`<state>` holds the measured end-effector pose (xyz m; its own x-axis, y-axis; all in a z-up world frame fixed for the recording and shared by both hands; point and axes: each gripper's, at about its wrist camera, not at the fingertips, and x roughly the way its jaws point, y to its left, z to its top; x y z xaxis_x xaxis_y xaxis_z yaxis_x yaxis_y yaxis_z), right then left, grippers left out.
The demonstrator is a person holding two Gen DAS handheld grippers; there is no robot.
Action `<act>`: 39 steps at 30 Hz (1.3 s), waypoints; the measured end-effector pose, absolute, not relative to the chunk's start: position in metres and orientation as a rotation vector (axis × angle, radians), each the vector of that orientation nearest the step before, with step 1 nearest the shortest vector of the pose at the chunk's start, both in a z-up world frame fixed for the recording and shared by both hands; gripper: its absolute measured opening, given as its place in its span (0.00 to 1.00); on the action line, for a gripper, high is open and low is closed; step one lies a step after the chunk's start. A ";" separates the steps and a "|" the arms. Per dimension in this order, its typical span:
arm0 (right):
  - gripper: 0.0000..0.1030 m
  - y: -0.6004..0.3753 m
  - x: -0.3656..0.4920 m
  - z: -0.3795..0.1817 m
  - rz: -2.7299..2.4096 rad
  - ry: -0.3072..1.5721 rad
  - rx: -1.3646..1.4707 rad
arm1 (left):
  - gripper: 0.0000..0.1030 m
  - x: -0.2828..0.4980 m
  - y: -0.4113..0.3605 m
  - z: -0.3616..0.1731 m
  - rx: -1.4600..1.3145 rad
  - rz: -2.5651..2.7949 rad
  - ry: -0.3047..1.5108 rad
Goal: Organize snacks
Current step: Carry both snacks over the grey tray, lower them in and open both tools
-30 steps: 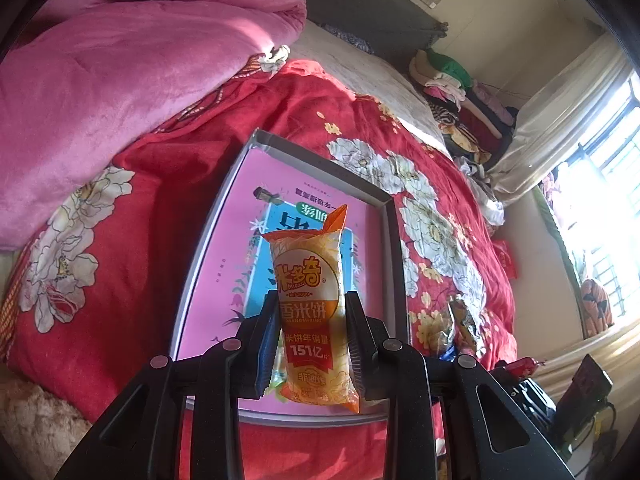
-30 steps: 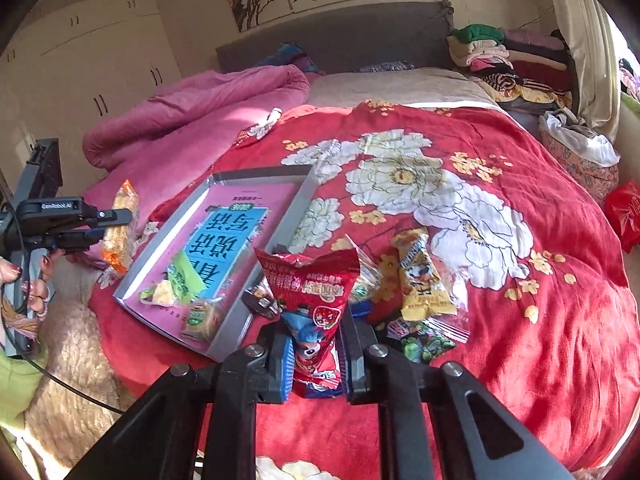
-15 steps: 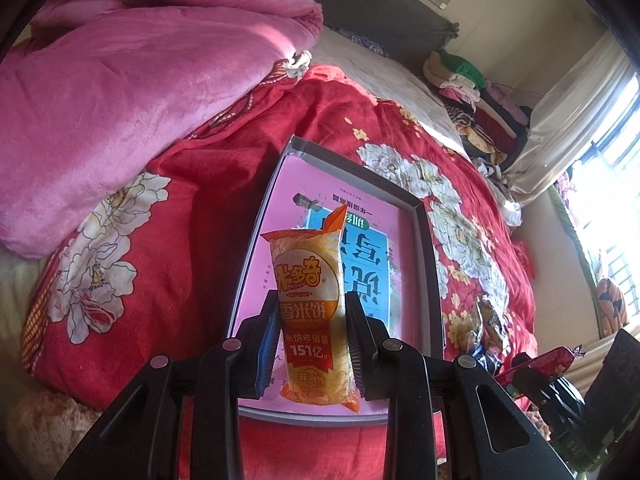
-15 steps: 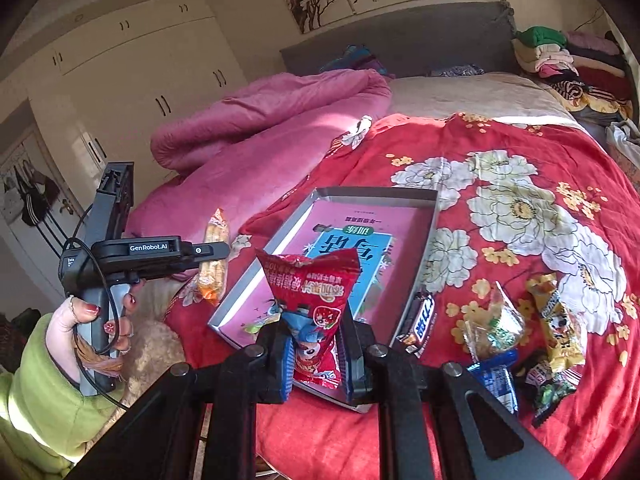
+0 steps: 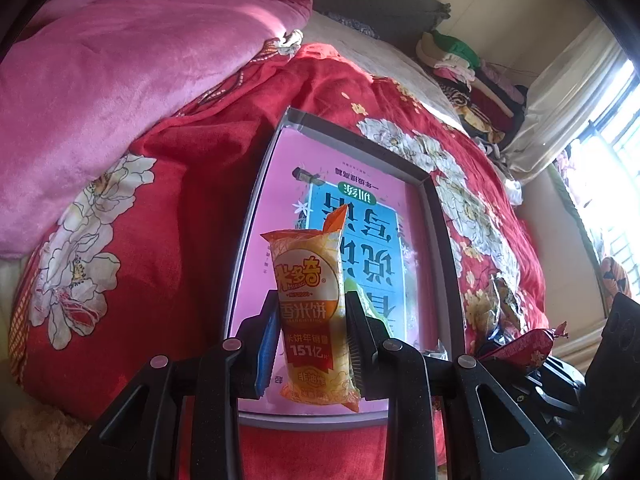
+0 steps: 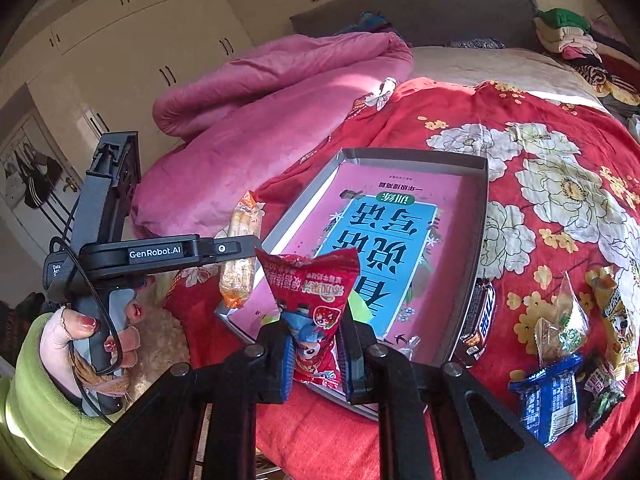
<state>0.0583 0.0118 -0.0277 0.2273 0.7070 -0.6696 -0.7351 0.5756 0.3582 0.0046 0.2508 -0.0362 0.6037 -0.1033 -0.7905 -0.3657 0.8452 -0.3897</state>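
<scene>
My left gripper is shut on an orange rice-cracker packet held upright over the near end of the grey tray; the packet also shows in the right wrist view. My right gripper is shut on a red snack packet above the tray's near edge. The tray is lined with a pink and blue book cover. A green packet lies in the tray behind the left gripper's fingers.
Loose snacks lie on the red floral bedspread right of the tray: a dark chocolate bar, a blue packet, a clear bag and a yellow packet. A pink quilt is heaped to the left. Folded clothes sit at the back.
Both grippers have moved left and closer to the tray's near end, each still holding its packet. The loose snacks have shifted to the right of the right wrist view.
</scene>
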 end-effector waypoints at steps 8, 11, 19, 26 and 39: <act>0.18 0.027 0.064 -0.048 0.962 0.972 -0.077 | 0.31 0.012 0.250 -0.049 -0.525 0.160 0.943; 0.18 0.032 0.065 -0.055 0.958 0.995 -0.087 | 0.31 0.015 0.248 -0.053 -0.510 0.157 0.954; 0.18 0.038 0.068 -0.066 0.951 1.029 -0.097 | 0.31 0.020 0.244 -0.057 -0.493 0.143 0.966; 0.19 0.038 0.069 -0.068 0.951 1.033 -0.079 | 0.31 0.022 0.245 -0.060 -0.485 0.152 0.973; 0.30 0.024 0.074 -0.067 0.946 1.021 -0.039 | 0.31 0.022 0.241 -0.058 -0.468 0.150 0.953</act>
<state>0.0743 0.0242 -0.0668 0.1778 0.6518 -0.7373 -0.6858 0.6194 0.3821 0.0224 0.2412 -0.0583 0.5773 -0.0800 -0.8126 -0.3253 0.8903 -0.3188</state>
